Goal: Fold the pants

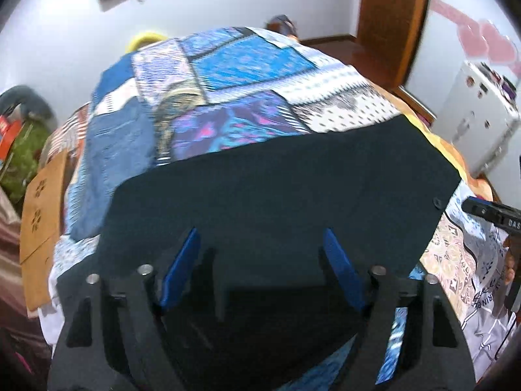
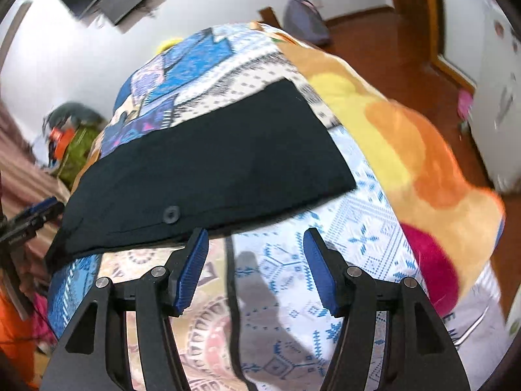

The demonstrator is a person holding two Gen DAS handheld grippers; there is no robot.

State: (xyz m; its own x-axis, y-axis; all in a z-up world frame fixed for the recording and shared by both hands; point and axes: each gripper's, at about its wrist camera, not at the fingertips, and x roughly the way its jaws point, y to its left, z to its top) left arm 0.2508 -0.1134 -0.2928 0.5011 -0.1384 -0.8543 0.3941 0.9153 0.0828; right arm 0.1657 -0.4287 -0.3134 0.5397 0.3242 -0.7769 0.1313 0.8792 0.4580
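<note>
Dark navy pants (image 1: pixel 276 189) lie flat across a patchwork blue bedspread (image 1: pixel 228 75); they also show in the right wrist view (image 2: pixel 208 166), with a button (image 2: pixel 171 214) near their near edge. My left gripper (image 1: pixel 262 247) is open, hovering over the pants' near part, holding nothing. My right gripper (image 2: pixel 255 244) is open and empty, just in front of the pants' near edge, over the bedspread (image 2: pixel 293 254). The right gripper's tip (image 1: pixel 488 210) shows at the right edge of the left wrist view.
An orange and yellow blanket (image 2: pixel 407 150) lies along the bed's right side. A white cabinet (image 1: pixel 482 120) and a wooden door frame (image 1: pixel 390 22) stand to the right. A brown cardboard piece (image 1: pixel 42 202) and green clutter (image 1: pixel 22 159) sit at the left.
</note>
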